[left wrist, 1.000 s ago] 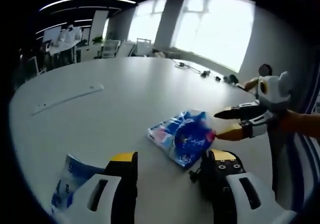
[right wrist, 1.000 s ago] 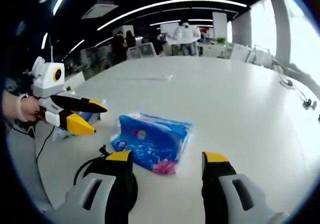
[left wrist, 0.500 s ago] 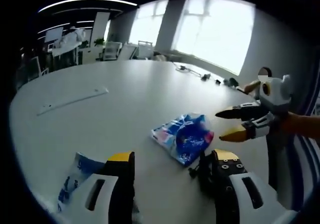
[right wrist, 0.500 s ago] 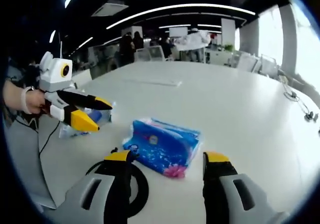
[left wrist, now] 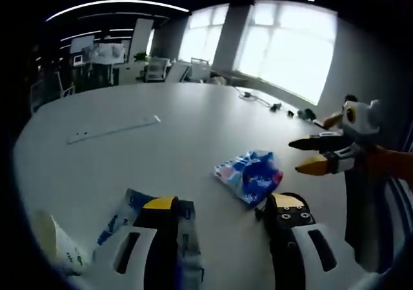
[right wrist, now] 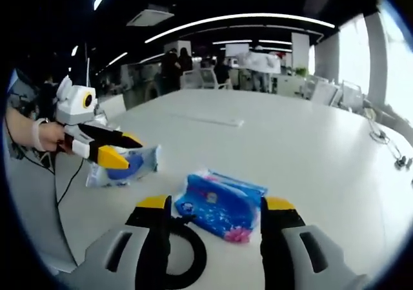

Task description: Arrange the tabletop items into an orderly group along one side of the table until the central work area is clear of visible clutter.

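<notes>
A blue flowery tissue pack (left wrist: 250, 176) lies on the white table (left wrist: 161, 154); in the right gripper view the tissue pack (right wrist: 222, 199) sits just ahead of and between my right jaws. My right gripper (right wrist: 216, 206) is open and holds nothing, and from the side my right gripper (left wrist: 295, 156) hovers right of the pack with its jaws spread. A pale blue pack (left wrist: 126, 222) lies under my left gripper (left wrist: 222, 206), which is open. That left gripper (right wrist: 132, 153) hangs above the pale blue pack (right wrist: 126, 167). A black cable coil (right wrist: 184, 254) lies by my right jaws.
A long white strip (left wrist: 113, 128) lies further out on the table. Loose cables (left wrist: 271, 106) rest near the far edge by the windows. A cream object (left wrist: 51, 241) pokes in at the near left. People (right wrist: 174, 64) and desks stand beyond the table.
Both cameras have pulled back from the table, so the tissue pack looks smaller and the pale blue pack has come fully into view. Both grippers stay open.
</notes>
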